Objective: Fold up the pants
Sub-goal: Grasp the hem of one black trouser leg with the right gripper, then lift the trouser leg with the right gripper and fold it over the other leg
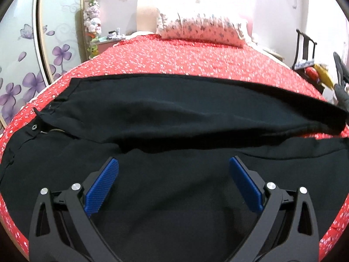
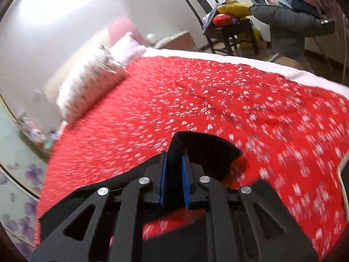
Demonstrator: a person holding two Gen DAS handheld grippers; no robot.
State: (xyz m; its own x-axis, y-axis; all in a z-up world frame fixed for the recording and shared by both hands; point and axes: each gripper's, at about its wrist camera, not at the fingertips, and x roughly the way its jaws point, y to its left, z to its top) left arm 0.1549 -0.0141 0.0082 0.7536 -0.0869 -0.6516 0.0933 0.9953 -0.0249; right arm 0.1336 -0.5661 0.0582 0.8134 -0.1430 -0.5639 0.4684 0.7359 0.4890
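Left wrist view showed the black pants (image 1: 174,131) spread across the red floral bed cover (image 1: 185,54), waistband to the picture's left and legs running to the right. One leg lay folded over the other along their length, so the first lengthwise fold appeared complete. The left tongs (image 1: 173,163) stood wide apart above the cloth, with nothing between the blue pads (image 1: 102,187).

Right wrist view showed the right tongs (image 2: 174,159) clamped on a strip of black cloth, and a loop of it stood up beyond the tips. Motion blur was heavy, so this was probably the hem end of the legs, lifted clear of the bed cover. The crosswise fold, hem toward waistband, was judged not yet done. A pillow (image 1: 200,28) lay at the bed's far end.
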